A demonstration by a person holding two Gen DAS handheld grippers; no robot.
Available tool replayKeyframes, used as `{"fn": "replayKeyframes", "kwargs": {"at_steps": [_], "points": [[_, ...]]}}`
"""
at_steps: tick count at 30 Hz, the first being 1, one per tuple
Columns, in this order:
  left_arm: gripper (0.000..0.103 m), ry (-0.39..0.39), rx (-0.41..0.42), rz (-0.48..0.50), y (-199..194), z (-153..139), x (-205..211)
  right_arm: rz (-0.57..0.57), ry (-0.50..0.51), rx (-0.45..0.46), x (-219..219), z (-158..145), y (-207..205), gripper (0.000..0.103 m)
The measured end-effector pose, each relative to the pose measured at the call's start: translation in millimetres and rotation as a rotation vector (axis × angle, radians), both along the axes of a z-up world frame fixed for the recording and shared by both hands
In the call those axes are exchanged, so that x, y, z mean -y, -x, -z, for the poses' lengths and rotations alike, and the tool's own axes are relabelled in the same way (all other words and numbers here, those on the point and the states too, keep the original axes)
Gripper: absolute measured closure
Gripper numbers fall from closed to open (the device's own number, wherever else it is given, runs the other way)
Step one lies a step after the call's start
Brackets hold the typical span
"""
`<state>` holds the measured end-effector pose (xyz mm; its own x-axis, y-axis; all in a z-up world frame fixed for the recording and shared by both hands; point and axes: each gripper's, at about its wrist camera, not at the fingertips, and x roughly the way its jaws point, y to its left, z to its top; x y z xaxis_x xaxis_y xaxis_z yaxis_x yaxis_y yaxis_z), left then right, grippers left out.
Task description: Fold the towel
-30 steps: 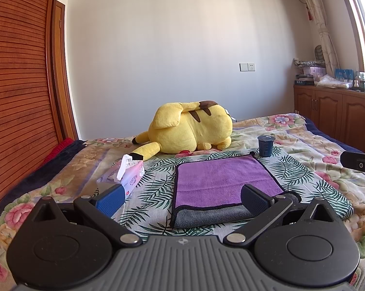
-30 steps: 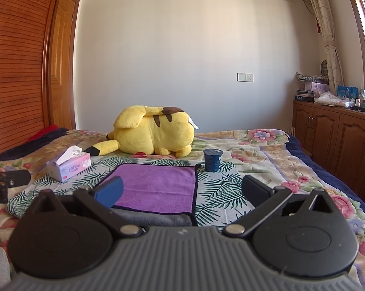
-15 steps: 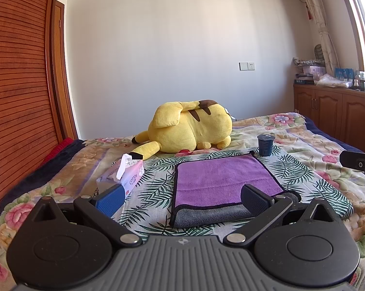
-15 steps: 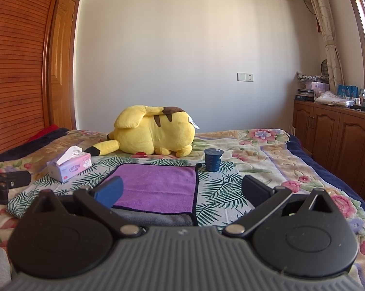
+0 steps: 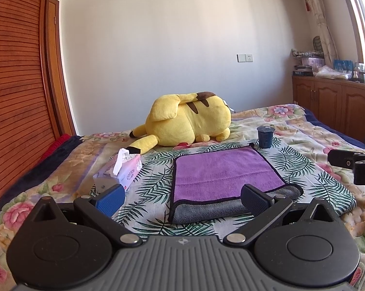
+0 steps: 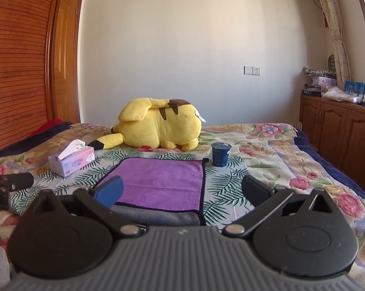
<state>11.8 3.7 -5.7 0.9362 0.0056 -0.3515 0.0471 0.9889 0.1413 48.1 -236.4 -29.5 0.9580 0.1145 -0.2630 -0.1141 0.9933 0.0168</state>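
Observation:
A purple towel (image 5: 221,169) with a grey underside and black edging lies folded flat on the bed; it also shows in the right wrist view (image 6: 163,181). Its grey layer sticks out along the near edge. My left gripper (image 5: 182,200) is open and empty, just short of the towel's near edge. My right gripper (image 6: 182,191) is open and empty, near the towel's near right corner. Each gripper shows at the edge of the other's view.
A yellow plush toy (image 5: 187,123) lies behind the towel. A pink tissue box (image 5: 124,169) sits to its left, a dark blue cup (image 5: 266,137) at its far right corner. Wooden cabinets (image 5: 335,109) stand on the right, a slatted wooden wall (image 5: 15,84) on the left.

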Motion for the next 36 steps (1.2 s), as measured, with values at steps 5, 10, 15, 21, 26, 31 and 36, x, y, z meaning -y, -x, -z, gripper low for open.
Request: {"fn": "replayKeyframes", "kwargs": {"at_steps": [5,10,15,21,26,31,36], "points": [[0.016,0.006,-0.029,0.005,-13.0,3.1,0.2,-0.018,0.009,-0.033,-3.4,3.5,-10.5,0.000],[0.016,-0.005,-0.053,0.002,-25.6,7.7,-1.7,-0.034,0.018,-0.022,-4.3,2.2,-16.7,0.000],[0.016,0.010,-0.085,0.008,-40.8,8.4,-3.7,-0.045,0.021,-0.029,-4.9,2.1,-29.3,0.000],[0.016,0.009,-0.092,0.020,-52.5,7.1,-3.7,-0.049,0.025,-0.039,-6.3,4.2,-44.1,0.000],[0.016,0.022,-0.084,0.017,-62.5,2.0,-7.8,-0.059,0.021,-0.041,-6.2,5.5,-55.8,0.000],[0.016,0.029,-0.087,0.017,-75.4,-0.2,-14.2,-0.061,0.022,-0.051,-5.8,9.0,-71.3,0.000],[0.016,0.022,-0.102,0.017,-91.9,4.0,-20.4,-0.061,0.035,-0.054,-6.1,14.8,-86.9,0.000]]}}
